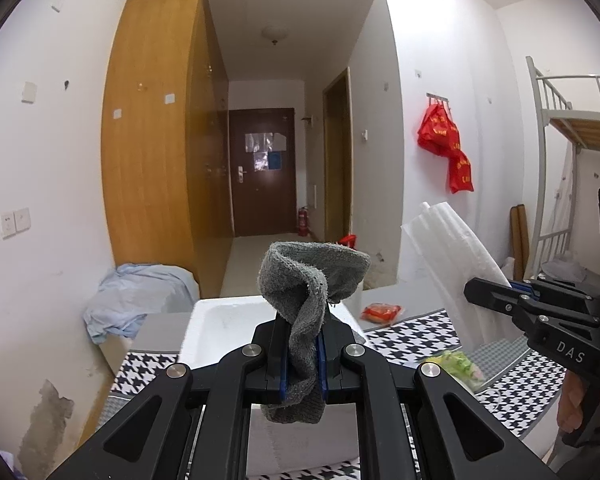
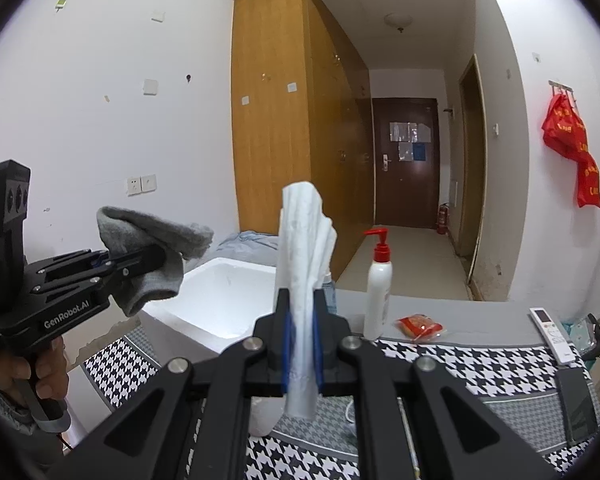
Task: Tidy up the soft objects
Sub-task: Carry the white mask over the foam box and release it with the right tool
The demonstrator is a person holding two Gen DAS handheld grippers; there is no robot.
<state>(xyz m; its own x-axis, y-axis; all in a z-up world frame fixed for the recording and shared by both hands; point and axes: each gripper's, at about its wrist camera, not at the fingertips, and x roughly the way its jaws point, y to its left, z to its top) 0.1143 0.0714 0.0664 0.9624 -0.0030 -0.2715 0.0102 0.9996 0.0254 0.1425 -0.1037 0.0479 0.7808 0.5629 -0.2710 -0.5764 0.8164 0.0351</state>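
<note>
Grey and fuzzy, the sock is pinched tight in the left gripper, whose jaws are almost fully closed on its middle. The sock stands up tall between the jaws, so its long way runs up and down; the top flops over and the bottom end hangs below. The right gripper is closed just as tight on a white cloth, which also stands up straight like a flag, with a short end hanging under the jaws. Both soft things are up in the air, not lying on anything. The white foam box sits open on the table with the black-and-white checked cover. From the left gripper the box is right ahead and a little lower, just past the sock. From the right gripper the box is ahead but off to the left, so the left hand looks nearer to it. My guess is that the sock goes in first, since it only needs to go forward and down. The pump bottle, the red packet and the remote stand to the right, away from the box.
</note>
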